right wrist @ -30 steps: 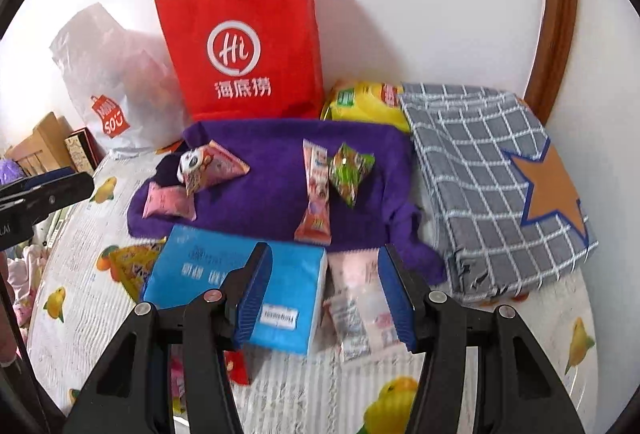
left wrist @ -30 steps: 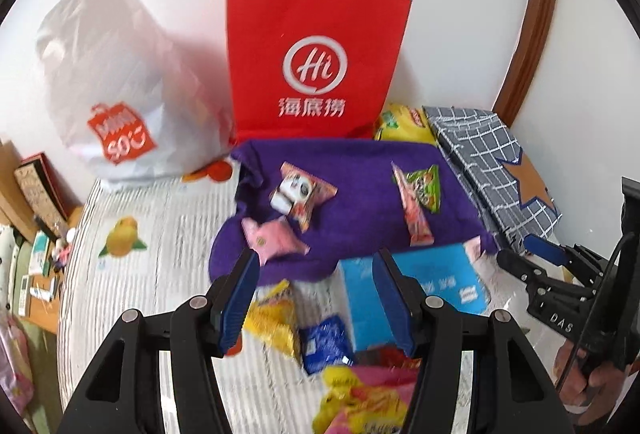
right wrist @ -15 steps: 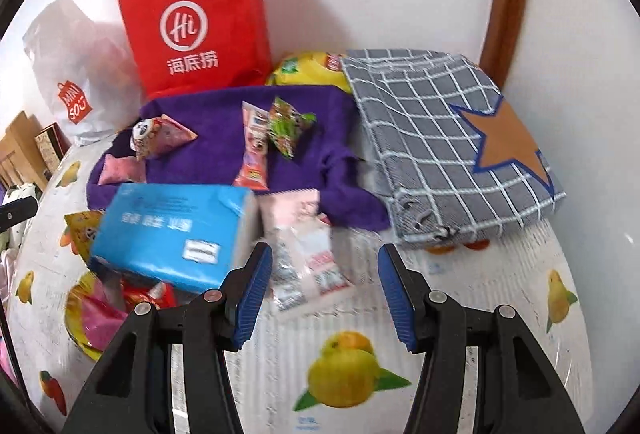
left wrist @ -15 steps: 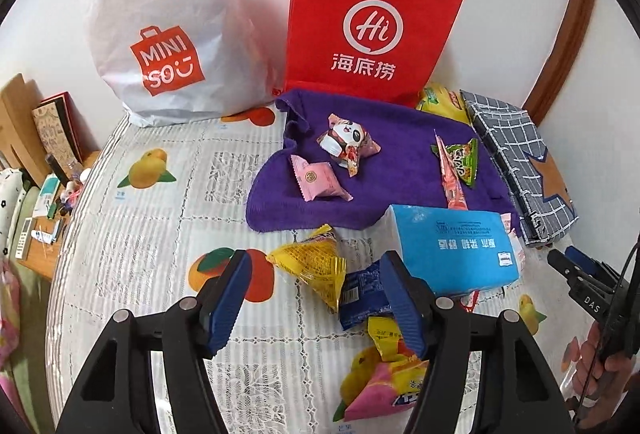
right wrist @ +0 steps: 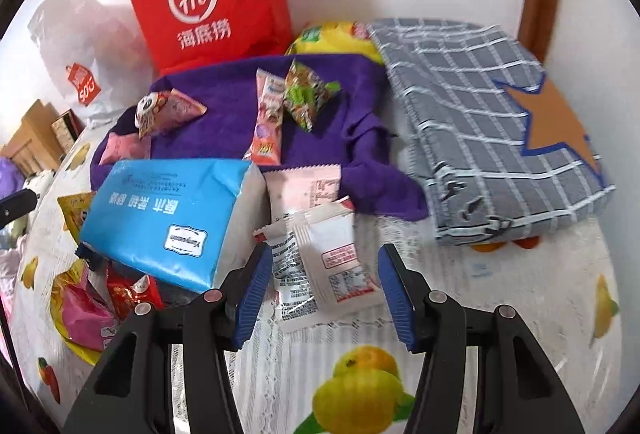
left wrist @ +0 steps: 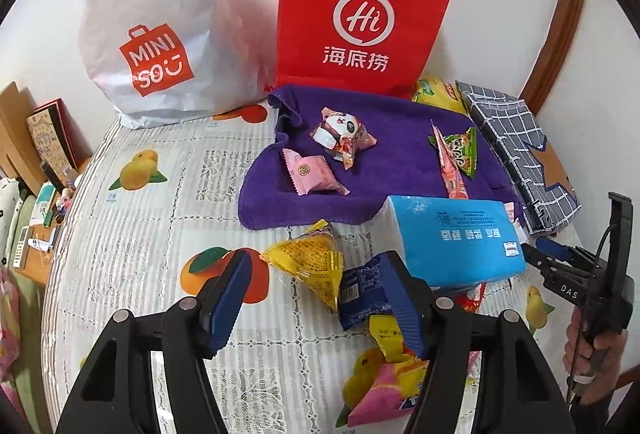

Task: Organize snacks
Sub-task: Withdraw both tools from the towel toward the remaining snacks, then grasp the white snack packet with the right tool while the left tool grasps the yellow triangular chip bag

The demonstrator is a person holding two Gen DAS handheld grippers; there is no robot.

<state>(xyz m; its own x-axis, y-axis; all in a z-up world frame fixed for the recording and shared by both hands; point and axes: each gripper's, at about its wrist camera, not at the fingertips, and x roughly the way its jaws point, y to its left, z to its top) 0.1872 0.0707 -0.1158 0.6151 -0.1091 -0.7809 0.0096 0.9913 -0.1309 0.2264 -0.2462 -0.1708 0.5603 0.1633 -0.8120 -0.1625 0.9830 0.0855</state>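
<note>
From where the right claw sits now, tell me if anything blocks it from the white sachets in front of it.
Nothing visible does. The right claw is open with the white sachets lying directly between its fingers on the tablecloth. The blue tissue pack lies beside them on the left, close to the left finger, not across the path.
</note>
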